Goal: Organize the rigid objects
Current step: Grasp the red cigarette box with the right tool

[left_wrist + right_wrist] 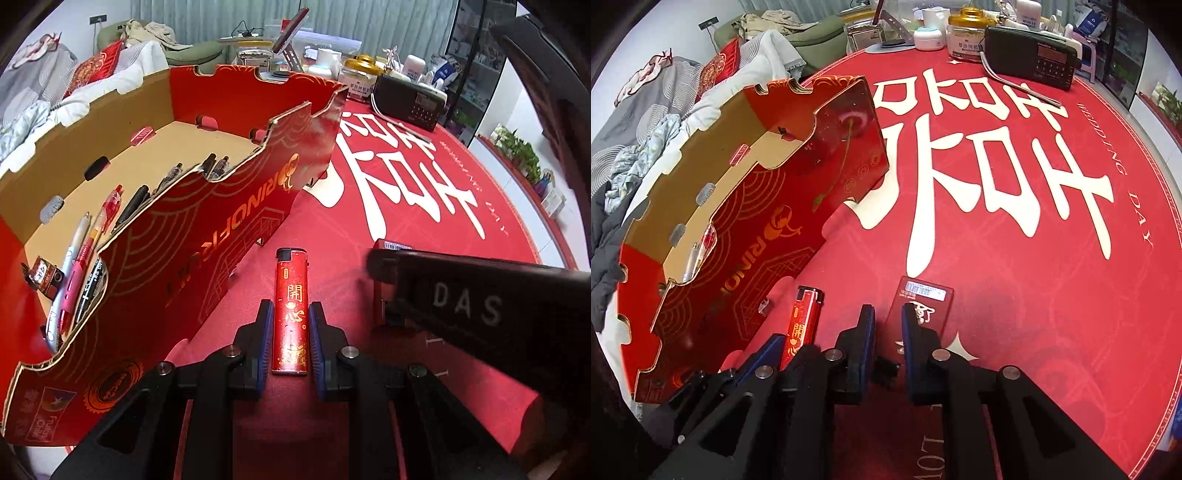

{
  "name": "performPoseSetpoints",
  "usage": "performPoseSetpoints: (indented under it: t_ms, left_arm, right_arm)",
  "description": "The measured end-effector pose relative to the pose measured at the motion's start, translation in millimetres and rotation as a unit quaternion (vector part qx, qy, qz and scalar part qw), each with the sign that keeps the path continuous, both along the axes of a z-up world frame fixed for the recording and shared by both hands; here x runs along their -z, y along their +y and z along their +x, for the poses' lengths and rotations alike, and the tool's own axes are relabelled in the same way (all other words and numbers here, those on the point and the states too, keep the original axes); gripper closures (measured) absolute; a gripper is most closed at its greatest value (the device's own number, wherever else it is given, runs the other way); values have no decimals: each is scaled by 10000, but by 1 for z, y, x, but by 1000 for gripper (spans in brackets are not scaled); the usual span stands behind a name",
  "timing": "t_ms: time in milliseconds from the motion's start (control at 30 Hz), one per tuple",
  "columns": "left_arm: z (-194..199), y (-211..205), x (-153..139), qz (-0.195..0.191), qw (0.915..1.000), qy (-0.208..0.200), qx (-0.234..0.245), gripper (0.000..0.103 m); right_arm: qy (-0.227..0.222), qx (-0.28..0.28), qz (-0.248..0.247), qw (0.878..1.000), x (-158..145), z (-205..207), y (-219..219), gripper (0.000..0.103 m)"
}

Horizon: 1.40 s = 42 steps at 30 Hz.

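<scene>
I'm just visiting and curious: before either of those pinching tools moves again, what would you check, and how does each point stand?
1. Lighter between the left gripper jaws: ok, pads close alongside it.
2. Lighter lifted: not ok, it lies on the red tablecloth.
3. Right gripper over the small red box: ok, but jaws open, no grip.
4. Room in the cardboard tray: ok, pens line one side only.
5. Path to the tray clear: cannot tell.
</scene>
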<state>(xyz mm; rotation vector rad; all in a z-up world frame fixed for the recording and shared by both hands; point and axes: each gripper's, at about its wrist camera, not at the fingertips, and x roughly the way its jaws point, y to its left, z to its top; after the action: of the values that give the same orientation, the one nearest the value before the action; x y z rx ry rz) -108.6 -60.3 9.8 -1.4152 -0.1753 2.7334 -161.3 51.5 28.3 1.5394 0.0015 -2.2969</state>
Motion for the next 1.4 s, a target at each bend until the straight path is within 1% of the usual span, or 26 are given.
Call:
performPoseSetpoints:
  t_ms: [33, 100, 133, 167, 233, 300, 367, 400, 433, 567, 667, 700, 767, 867, 967, 1000, 1033, 1067, 1100, 1133, 1167, 1200, 1233, 1267, 1333, 1400]
  left_arm:
    - [1, -3, 1, 119, 9999, 38, -15, 82]
    - [1, -8, 1, 301, 9995, 30, -48, 82]
    - [1, -7, 0, 262, 9996, 37, -40, 82]
    - [1, -5, 0, 199, 9998, 37, -23, 82]
    - [2, 5, 0, -175, 9998, 64, 70, 82]
    - [2, 11, 1, -403, 9991, 66, 109, 83]
    - [1, 13, 1, -487, 9987, 50, 100, 83]
    - [1, 14, 1, -520, 9986, 39, 96, 83]
    - [1, 15, 1, -569, 9983, 25, 85, 83]
    - [9, 24, 0, -708, 9975, -60, 38, 83]
    - [11, 20, -1, -484, 9987, -148, -63, 83]
    - [10, 20, -1, -465, 9988, -172, -56, 83]
    - [12, 19, -1, -536, 9984, -189, -37, 83]
    - [18, 19, -1, -622, 9980, -141, -42, 83]
    - [28, 13, -1, -680, 9975, -99, -174, 83]
    - [31, 11, -1, -680, 9974, -86, -206, 83]
    - [34, 8, -1, -644, 9976, -72, -252, 83]
    - [36, 5, -1, -607, 9977, -70, -295, 83]
    - [37, 2, -1, -594, 9976, -77, -341, 83]
    - [37, 1, -1, -597, 9975, -86, -379, 83]
    - [37, -1, -1, -569, 9975, -90, -403, 83]
    - [38, -1, -1, -560, 9976, -87, -407, 83]
    - [38, 0, -1, -586, 9974, -83, -403, 83]
    - [38, 0, -1, -618, 9973, -76, -399, 83]
    - [38, -1, -2, -560, 9975, -69, -419, 83]
    - [38, -2, -2, -512, 9977, -68, -432, 83]
  right_arm:
    - [23, -133, 3, 9999, 0, 1, -4, 58]
    - [277, -463, 414, 9977, 0, 9, -15, 57]
    - [423, -616, 598, 9954, 1, 13, -19, 59]
    - [634, -719, 826, 9920, 3, 18, -19, 70]
    - [743, -713, 888, 9907, 4, 19, -8, 88]
    - [636, -507, 802, 9935, 4, 13, 18, 93]
    - [476, -303, 873, 9946, 10, 8, 43, 98]
    - [426, -205, 665, 9967, 13, 9, 62, 100]
    - [438, -161, 690, 9965, 14, 14, 76, 101]
    - [431, -163, 738, 9962, 12, 39, 100, 101]
    - [367, 277, 237, 9987, 7, 39, 111, 101]
    - [271, 410, 14, 9988, 5, 33, 110, 101]
    - [45, 352, -297, 9989, 3, 21, 97, 101]
    - [99, 87, -160, 9998, -3, 18, 63, 101]
    - [-12, -20, -18, 10000, 3, 14, 36, 99]
    - [46, -4, 22, 10000, 2, 14, 29, 95]
    - [82, -2, 33, 10000, 1, 12, 25, 80]
    - [86, 4, 87, 9999, 1, 11, 20, 46]
    - [40, -8, 115, 9999, 3, 10, 15, 26]
    - [81, -38, 81, 9999, 5, 8, 11, 15]
    - [179, -56, 116, 9998, 4, 10, 9, 16]
    - [311, -18, 260, 9992, 3, 11, 6, 21]
    - [266, -29, 280, 9993, 6, 9, 5, 47]
    - [115, 13, 368, 9993, 12, 6, 5, 61]
    - [171, 38, 480, 9987, 13, 3, 4, 66]
    - [262, -84, 729, 9970, 13, 2, -4, 66]
